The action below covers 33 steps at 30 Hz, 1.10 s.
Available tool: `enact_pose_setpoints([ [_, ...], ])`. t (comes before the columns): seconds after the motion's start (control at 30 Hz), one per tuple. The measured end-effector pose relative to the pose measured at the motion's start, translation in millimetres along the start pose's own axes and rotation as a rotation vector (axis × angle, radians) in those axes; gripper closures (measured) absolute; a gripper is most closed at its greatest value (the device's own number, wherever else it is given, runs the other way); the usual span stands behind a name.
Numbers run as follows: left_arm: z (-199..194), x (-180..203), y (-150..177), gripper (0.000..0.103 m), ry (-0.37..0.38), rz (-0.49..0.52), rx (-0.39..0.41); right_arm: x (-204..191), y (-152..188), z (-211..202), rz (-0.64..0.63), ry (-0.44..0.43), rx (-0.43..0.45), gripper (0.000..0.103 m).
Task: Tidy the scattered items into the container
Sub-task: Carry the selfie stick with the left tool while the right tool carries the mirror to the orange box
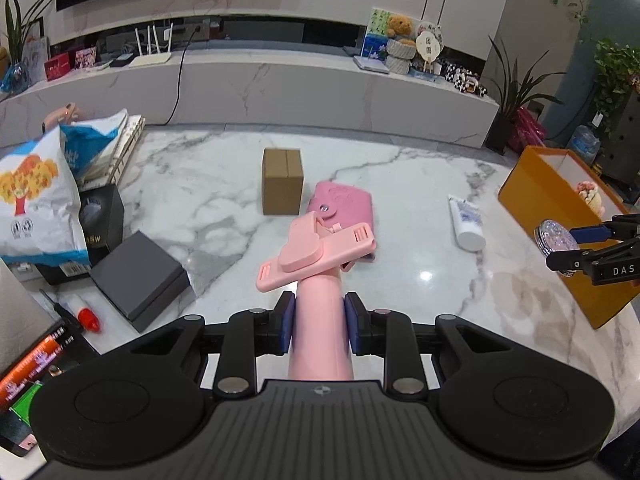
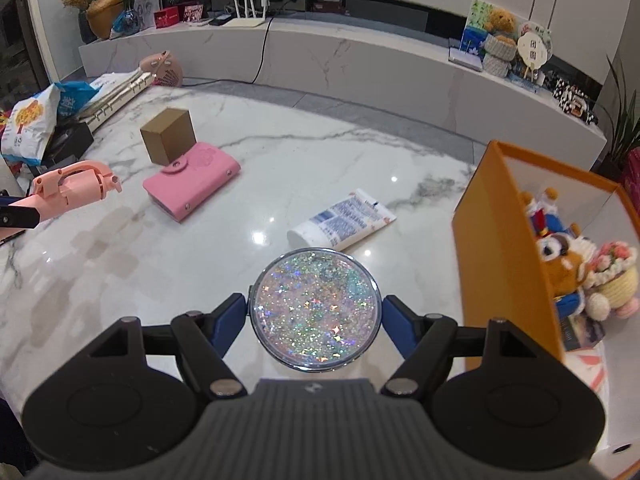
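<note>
My left gripper [image 1: 319, 322] is shut on a pink bottle [image 1: 318, 280] with a flip lid, held above the marble table; the bottle also shows in the right wrist view [image 2: 68, 192]. My right gripper [image 2: 314, 312] is shut on a round glitter compact [image 2: 314, 312], held above the table just left of the orange box [image 2: 500, 248]; the compact also shows in the left wrist view [image 1: 556, 238]. On the table lie a pink wallet [image 2: 192, 184], a brown cardboard box [image 2: 170, 136] and a white tube [image 2: 344, 220].
The orange box holds plush toys [image 2: 568, 256] and a crochet flower pot [image 2: 616, 276]. At the table's left are a snack bag [image 1: 36, 196], a grey box [image 1: 140, 280], binders [image 1: 116, 148] and a red-capped tube [image 1: 82, 314]. A marble TV bench [image 1: 280, 84] runs behind.
</note>
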State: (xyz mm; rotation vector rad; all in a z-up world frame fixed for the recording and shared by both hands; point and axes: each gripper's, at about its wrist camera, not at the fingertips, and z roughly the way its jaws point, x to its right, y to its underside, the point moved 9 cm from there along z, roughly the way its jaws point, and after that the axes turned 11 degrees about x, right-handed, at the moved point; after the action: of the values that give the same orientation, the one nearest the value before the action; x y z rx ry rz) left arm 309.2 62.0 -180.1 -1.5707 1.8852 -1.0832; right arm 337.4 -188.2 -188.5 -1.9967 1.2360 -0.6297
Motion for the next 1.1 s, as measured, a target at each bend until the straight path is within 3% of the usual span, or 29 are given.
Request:
enact_pose_setpoints([
  [0.6, -40, 73, -75, 0.072, 0.057, 0.108, 0.134, 52, -59, -98, -0.037, 0.089, 0.151, 0.027],
  [1.1, -60, 156, -158, 0.072, 0.151, 0.227, 0.245, 130, -95, -179, -0.041, 0.23, 0.258, 0.027],
])
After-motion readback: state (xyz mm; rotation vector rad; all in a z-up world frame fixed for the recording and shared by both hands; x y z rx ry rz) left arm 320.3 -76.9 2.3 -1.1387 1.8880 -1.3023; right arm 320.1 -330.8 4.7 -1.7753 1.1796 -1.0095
